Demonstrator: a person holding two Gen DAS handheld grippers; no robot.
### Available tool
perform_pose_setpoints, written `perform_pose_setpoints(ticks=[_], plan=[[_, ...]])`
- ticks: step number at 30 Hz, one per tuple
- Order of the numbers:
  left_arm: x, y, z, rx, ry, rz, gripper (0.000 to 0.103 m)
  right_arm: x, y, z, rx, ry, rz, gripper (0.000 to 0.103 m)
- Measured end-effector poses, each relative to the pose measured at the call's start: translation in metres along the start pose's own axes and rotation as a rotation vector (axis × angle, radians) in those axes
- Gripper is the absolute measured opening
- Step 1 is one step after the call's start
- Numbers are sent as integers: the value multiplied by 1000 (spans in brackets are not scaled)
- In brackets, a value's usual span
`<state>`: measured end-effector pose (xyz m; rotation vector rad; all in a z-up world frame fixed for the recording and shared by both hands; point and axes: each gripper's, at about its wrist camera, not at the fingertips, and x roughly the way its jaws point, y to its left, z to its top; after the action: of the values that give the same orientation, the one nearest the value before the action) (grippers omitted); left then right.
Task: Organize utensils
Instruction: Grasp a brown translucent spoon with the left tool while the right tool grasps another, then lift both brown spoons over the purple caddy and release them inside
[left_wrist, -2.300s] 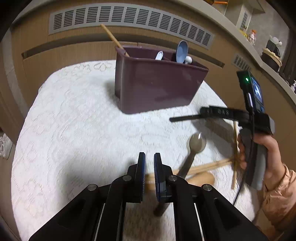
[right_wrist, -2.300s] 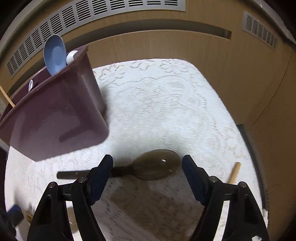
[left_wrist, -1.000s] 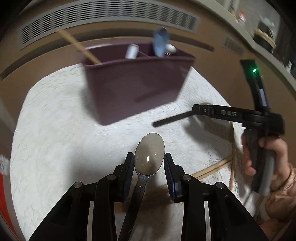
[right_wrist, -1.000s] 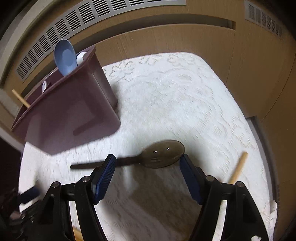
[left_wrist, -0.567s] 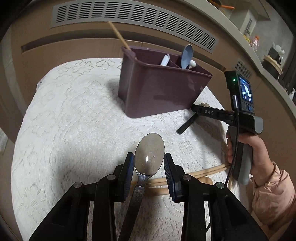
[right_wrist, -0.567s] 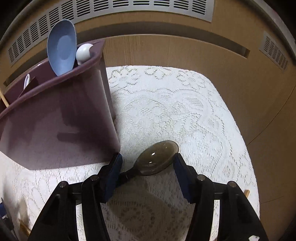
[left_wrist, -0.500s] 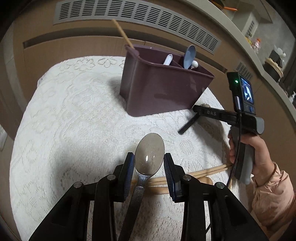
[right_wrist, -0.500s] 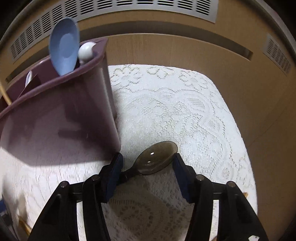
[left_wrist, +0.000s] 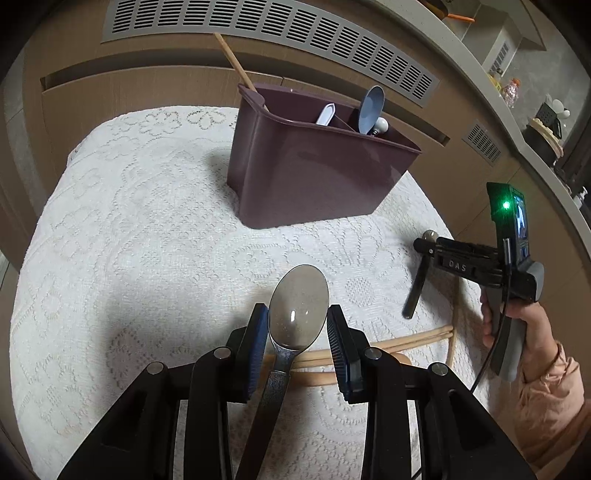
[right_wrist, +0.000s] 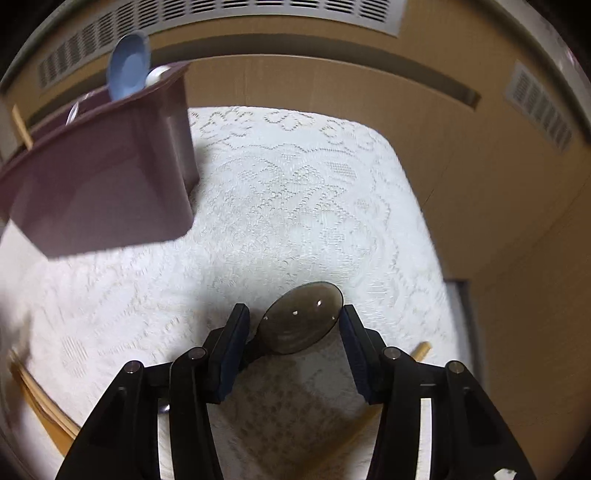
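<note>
One maroon caddy (left_wrist: 317, 177) is standing on the lace cloth (left_wrist: 129, 229). Two spoons are being gripped: the left gripper (left_wrist: 297, 341) clamping the metal spoon (left_wrist: 299, 310), the right gripper (right_wrist: 293, 338), angled downward, pinching the dark spoon (right_wrist: 301, 319).

Two black hand-held grippers, one peach sleeve

The left black two-finger gripper (left_wrist: 297, 334) has blue ribbed pads (left_wrist: 255, 345) and silver screws; the right black pistol-grip gripper (left_wrist: 476, 264) bears white lettering, a green light, a black cable, a peach sleeve (left_wrist: 550, 402).
</note>
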<state>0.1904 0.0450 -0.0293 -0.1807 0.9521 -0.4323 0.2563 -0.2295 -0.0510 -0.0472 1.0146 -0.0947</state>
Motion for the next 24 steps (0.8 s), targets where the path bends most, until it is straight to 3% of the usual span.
perform_pose_setpoints(ticks=[5, 9, 20, 21, 24], plan=[[4, -9, -1, 9, 11, 20, 34, 0, 18, 4, -18, -44, -18, 38], [2, -16, -2, 26, 7, 47, 34, -9, 21, 1, -42, -72, 25, 28], [-4, -36, 1, 28, -40, 58, 34, -97, 10, -19, -87, -238, 180, 13], [-6, -38, 1, 31, -45, 61, 34, -104, 11, -21, -94, -247, 190, 8], [-10, -46, 2, 42, -61, 68, 34, -120, 12, -26, -113, -273, 222, 8]])
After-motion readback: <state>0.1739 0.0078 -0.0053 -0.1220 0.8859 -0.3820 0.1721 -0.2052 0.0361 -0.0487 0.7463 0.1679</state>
